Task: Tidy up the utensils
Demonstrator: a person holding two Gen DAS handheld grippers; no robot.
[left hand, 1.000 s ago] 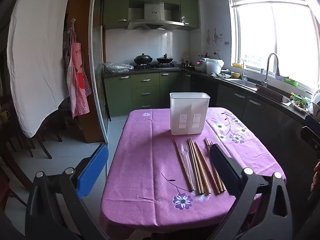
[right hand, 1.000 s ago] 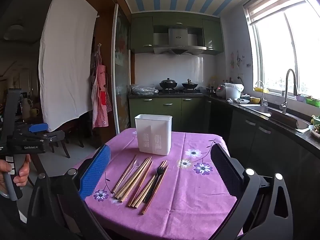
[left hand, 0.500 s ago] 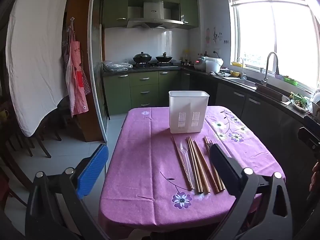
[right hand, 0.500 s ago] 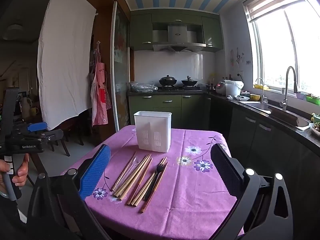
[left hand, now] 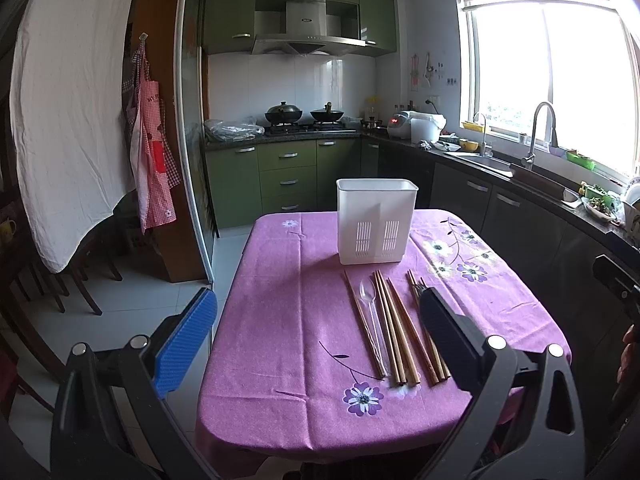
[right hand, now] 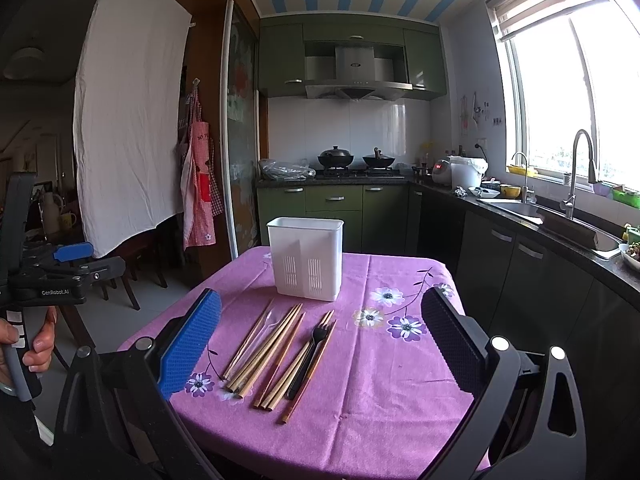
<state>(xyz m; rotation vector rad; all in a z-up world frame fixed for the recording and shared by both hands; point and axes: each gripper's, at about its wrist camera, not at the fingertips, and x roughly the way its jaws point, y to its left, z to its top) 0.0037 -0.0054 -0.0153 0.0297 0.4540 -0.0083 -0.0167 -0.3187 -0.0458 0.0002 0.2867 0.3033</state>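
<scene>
A white slotted utensil holder (left hand: 376,226) (right hand: 306,258) stands upright at the far end of a table under a purple flowered cloth (left hand: 288,320) (right hand: 384,372). In front of it lie several wooden chopsticks (left hand: 396,328) (right hand: 268,348), a clear plastic spoon (left hand: 370,312) (right hand: 269,322) and a black plastic fork (right hand: 310,354). My left gripper (left hand: 316,332) is open and empty, held above the table's near left edge. My right gripper (right hand: 320,336) is open and empty, held above the near edge over the utensils.
Green kitchen cabinets and a stove with two pots (left hand: 304,114) stand behind the table. A dark counter with a sink and tap (left hand: 536,140) runs along the right. A sliding glass door (left hand: 192,152) and wooden chairs (left hand: 60,280) are at the left.
Both grippers have drifted slightly; the table and holder sit a little lower and nearer in both views. Nothing was picked up or moved.
</scene>
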